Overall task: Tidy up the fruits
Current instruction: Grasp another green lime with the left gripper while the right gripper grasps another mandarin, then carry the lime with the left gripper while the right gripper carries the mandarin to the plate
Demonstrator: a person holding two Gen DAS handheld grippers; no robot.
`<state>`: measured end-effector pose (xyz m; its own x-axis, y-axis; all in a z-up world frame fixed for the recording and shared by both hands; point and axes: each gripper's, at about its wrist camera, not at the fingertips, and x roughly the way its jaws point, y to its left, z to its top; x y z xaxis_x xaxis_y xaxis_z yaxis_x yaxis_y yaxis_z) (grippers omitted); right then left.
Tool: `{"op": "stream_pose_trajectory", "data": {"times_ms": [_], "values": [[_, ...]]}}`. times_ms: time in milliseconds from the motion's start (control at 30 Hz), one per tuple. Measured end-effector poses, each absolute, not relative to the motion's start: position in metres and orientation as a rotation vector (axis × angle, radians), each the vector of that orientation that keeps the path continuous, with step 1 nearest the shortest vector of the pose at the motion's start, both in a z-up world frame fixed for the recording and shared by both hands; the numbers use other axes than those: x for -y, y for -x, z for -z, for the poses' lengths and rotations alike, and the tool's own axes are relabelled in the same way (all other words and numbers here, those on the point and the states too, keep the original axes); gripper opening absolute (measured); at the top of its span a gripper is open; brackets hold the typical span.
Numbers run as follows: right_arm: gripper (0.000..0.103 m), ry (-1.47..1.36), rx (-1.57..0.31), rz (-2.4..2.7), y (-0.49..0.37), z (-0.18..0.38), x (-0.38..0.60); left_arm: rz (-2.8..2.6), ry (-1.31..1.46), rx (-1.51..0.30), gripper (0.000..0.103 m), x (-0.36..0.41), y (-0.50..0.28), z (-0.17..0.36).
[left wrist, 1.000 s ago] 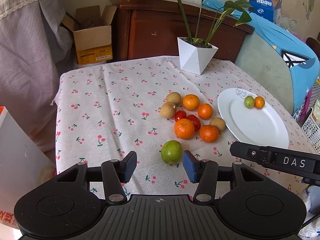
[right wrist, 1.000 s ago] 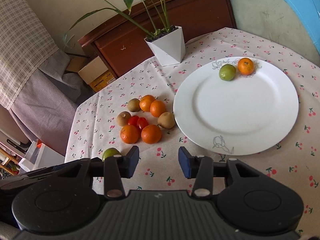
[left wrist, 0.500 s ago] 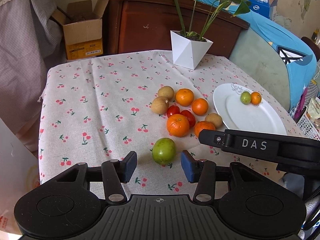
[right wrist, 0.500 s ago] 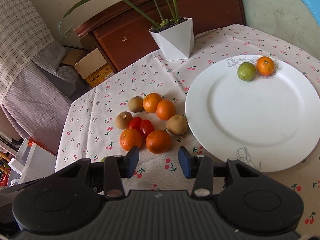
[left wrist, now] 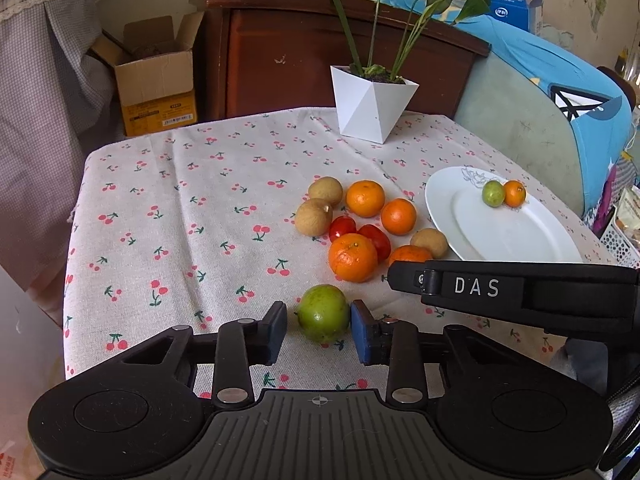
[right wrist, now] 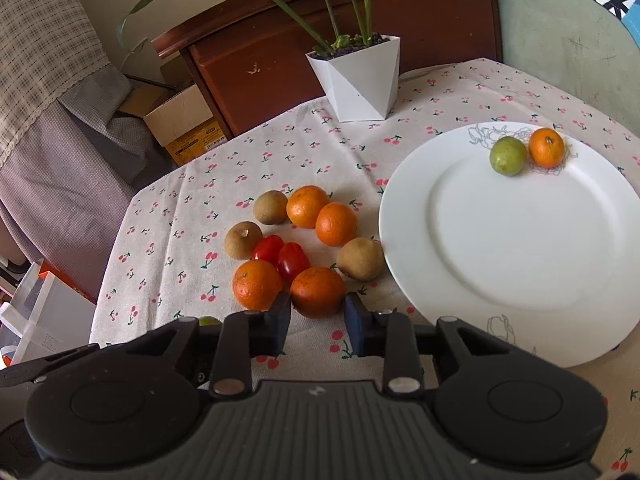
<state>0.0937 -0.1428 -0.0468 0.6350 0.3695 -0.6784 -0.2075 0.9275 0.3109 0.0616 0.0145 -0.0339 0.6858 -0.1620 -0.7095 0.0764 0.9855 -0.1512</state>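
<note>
- On the cherry-print cloth of the surface (left wrist: 192,200), in the left wrist view, a round green fruit (left wrist: 323,313) lies between the fingers of the left hand-held gripper (left wrist: 319,332). The jaws stand apart; the right blue pad (left wrist: 360,338) sits at the fruit's side, whether touching I cannot tell, and the left pad stands a little off it.
- Beyond the green fruit lies a cluster: a large orange mandarin (left wrist: 353,257), two small red tomatoes (left wrist: 374,240), further mandarins and three tan round fruits (left wrist: 314,217).
- To the right, a white round plate (left wrist: 472,232) carries a small green fruit (left wrist: 493,193) and a small orange (left wrist: 514,193), touching each other near its far rim.
- The black body of the right tool, marked DAS (left wrist: 476,287), crosses in front of the plate.
- A white faceted plant pot (left wrist: 370,108) stands at the far edge.
- In the right wrist view, the right hand-held gripper (right wrist: 317,320) is open and holds nothing; an orange mandarin (right wrist: 318,291) lies just ahead, in line with the gap between its fingertips.
- The white plate (right wrist: 500,248) lies to the right of that mandarin, a tan fruit (right wrist: 360,259) at its rim.
</note>
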Motion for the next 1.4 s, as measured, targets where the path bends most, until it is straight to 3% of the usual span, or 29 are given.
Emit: {"op": "stream_pose_trajectory", "data": {"times_ms": [933,1400], "values": [[0.028,-0.284,-0.765,-0.342,-0.07,0.021,0.178,0.158,0.172,-0.753,0.025,-0.006,-0.056,0.012],[0.028,-0.351,-0.739,-0.216,-0.061,0.012,0.23,0.291,0.073,-0.786,0.026,0.046,-0.084,-0.005]]}}
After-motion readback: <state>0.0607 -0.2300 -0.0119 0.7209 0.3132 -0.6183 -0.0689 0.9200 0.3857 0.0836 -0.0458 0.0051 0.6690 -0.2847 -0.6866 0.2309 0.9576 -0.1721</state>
